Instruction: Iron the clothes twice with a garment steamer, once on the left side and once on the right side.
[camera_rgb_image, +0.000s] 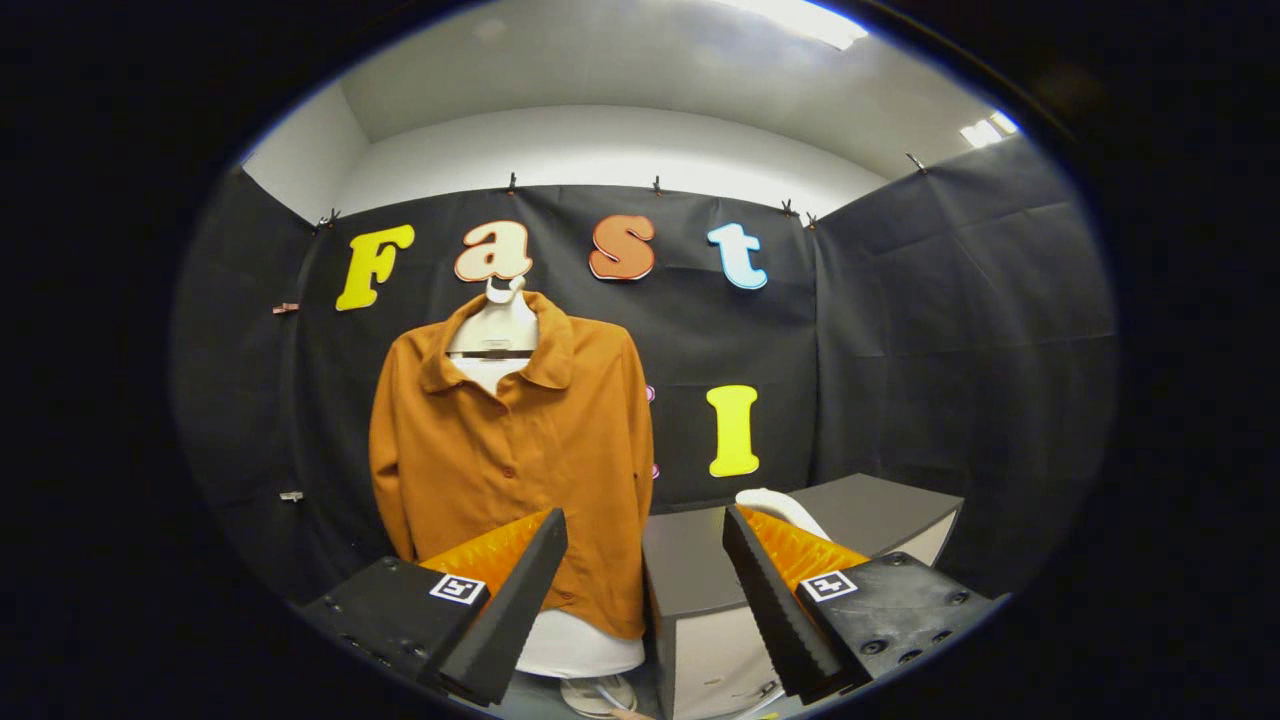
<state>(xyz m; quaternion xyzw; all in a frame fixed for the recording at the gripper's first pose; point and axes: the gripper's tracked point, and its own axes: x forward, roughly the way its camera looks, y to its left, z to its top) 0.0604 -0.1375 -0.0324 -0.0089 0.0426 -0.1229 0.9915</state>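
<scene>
A rust-orange button shirt (515, 445) hangs on a white mannequin torso (497, 325) in front of the black cloth wall, ahead and to the left of the fingers. A white curved object (775, 505), possibly the steamer's handle, lies on a grey box top (870, 515) just beyond the right finger. My gripper (645, 525) is open, with nothing between its fingers. The left finger overlaps the shirt's lower hem in view without touching it.
The grey box (700, 610) stands to the right of the mannequin, between the fingers in view. The mannequin's white base (585, 650) shows below the shirt. Black cloth walls close the booth on the left, back and right.
</scene>
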